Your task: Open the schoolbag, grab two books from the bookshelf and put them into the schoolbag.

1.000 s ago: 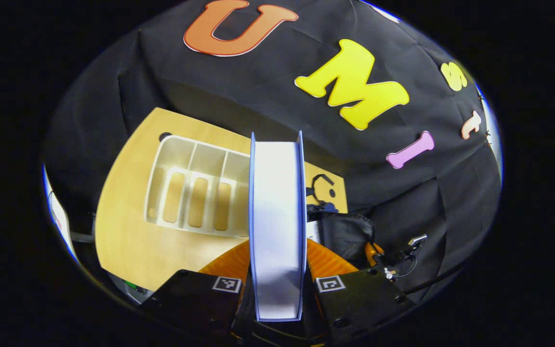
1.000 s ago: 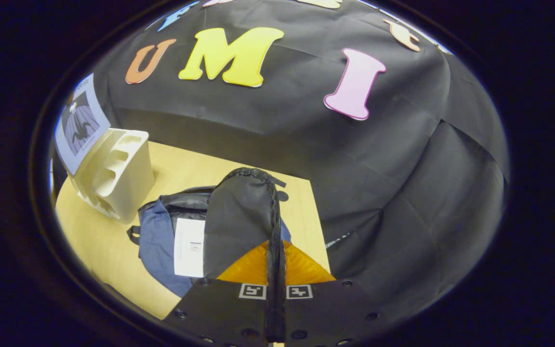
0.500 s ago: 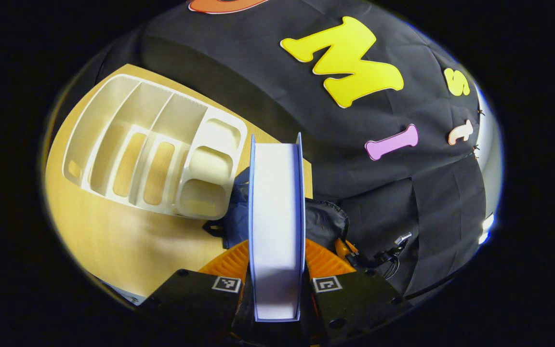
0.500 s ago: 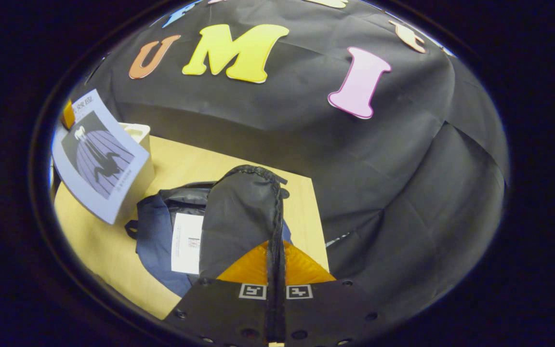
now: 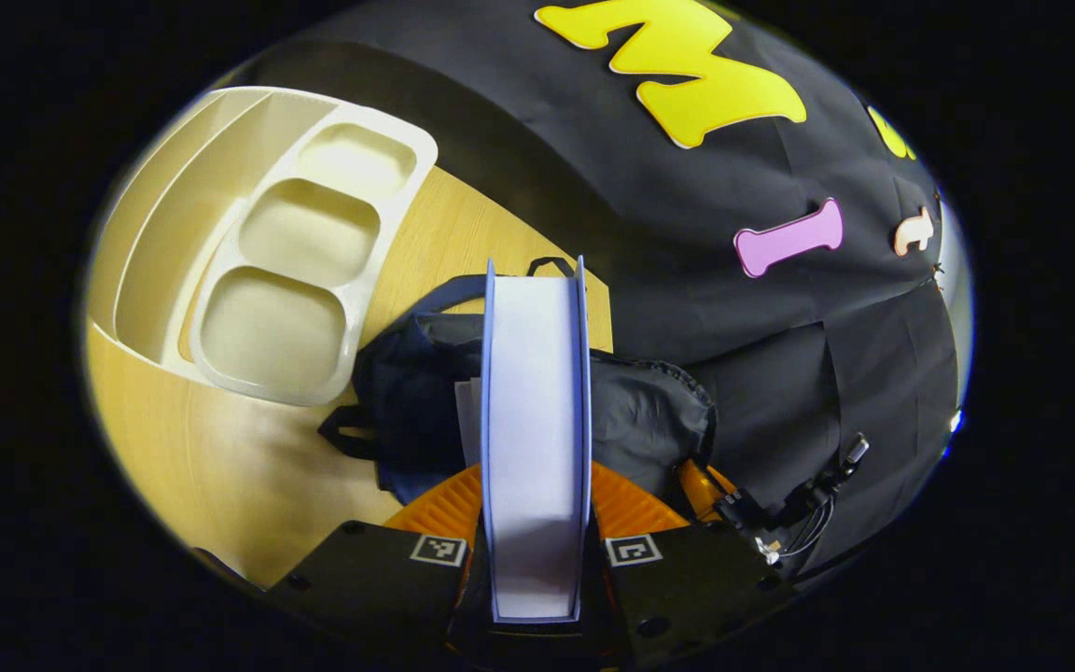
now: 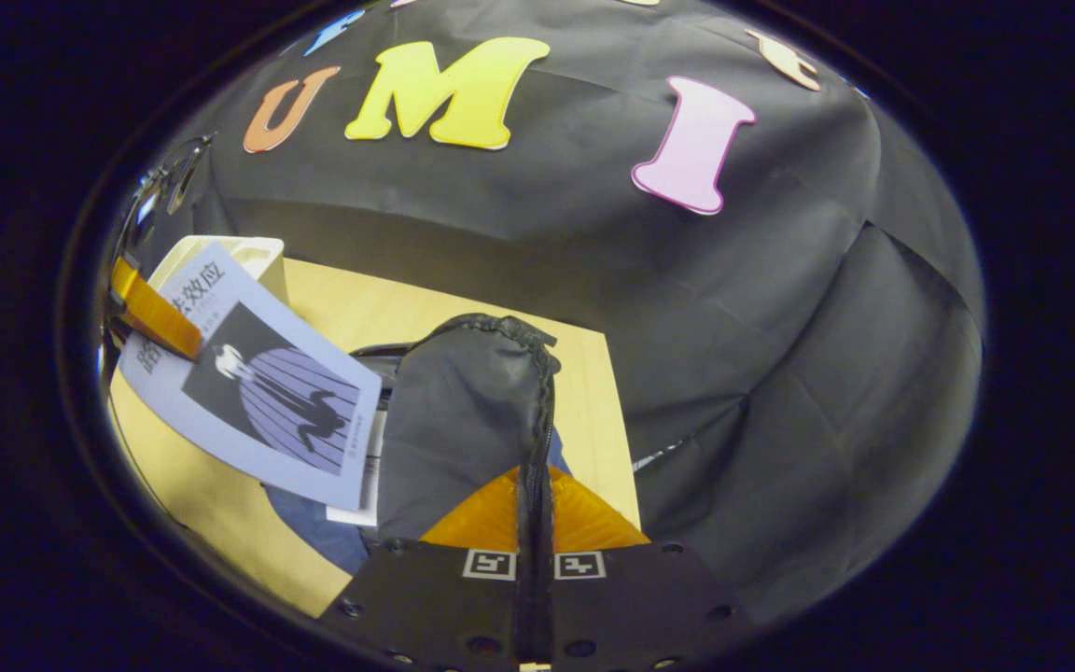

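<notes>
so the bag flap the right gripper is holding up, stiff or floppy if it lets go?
Probably floppy: the flap is thin fabric, creased and draped from the zipper edge pinched in the right gripper. It looks light, so it would likely fall back over the schoolbag opening, blocking the book.
</notes>
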